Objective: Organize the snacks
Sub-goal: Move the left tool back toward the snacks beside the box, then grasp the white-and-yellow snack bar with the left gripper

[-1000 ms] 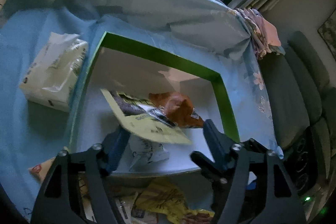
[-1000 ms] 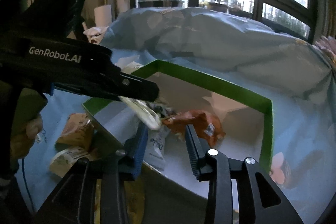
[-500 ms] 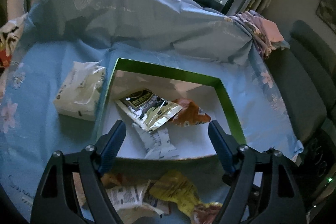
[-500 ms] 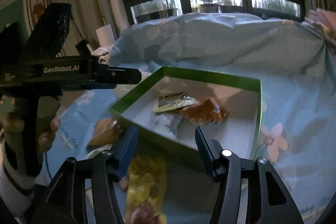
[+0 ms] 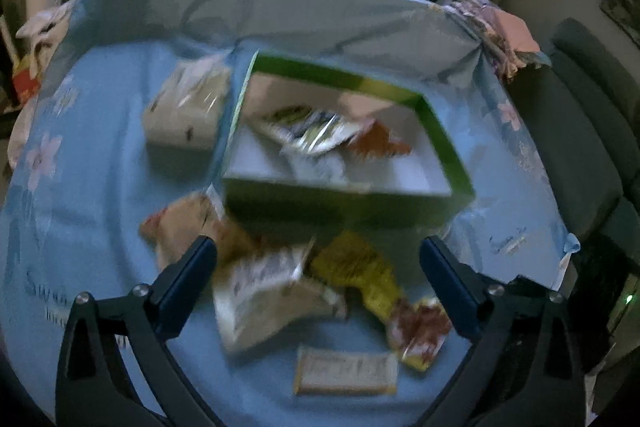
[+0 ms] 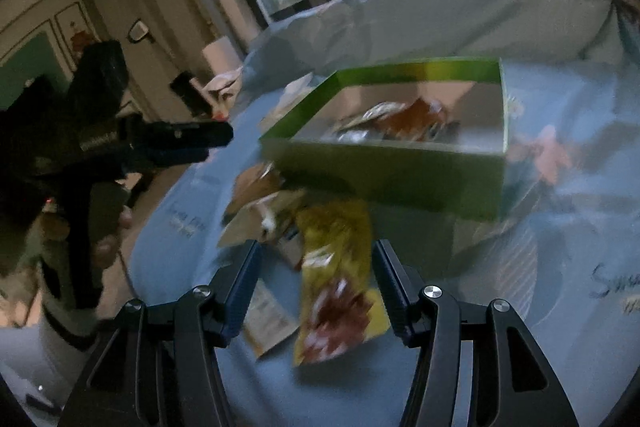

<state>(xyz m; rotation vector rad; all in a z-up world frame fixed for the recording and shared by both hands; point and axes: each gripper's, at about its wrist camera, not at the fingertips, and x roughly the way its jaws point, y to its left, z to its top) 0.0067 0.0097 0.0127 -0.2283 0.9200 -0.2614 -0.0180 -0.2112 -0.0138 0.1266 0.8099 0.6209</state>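
A green box (image 5: 344,205) with a white inside stands on the blue cloth and holds a green-and-silver packet (image 5: 312,131), an orange packet (image 5: 378,143) and a white packet. It also shows in the right wrist view (image 6: 392,175). Loose snacks lie in front of it: a yellow bag (image 5: 360,267) (image 6: 336,267), a tan bag (image 5: 264,295), an orange-tan bag (image 5: 184,227) and a flat bar (image 5: 346,371). My left gripper (image 5: 318,259) is open and empty above them. My right gripper (image 6: 316,263) is open, its fingers either side of the yellow bag.
A pale tissue pack (image 5: 184,115) lies left of the box. A bunched blue blanket (image 5: 280,3) rises behind it. A grey sofa (image 5: 592,131) stands to the right. The person's hand holds the left gripper (image 6: 120,147) at the left of the right wrist view.
The left gripper let go of the green-and-silver packet, which now lies in the box. Both grippers pulled back from the box to above the loose snacks.
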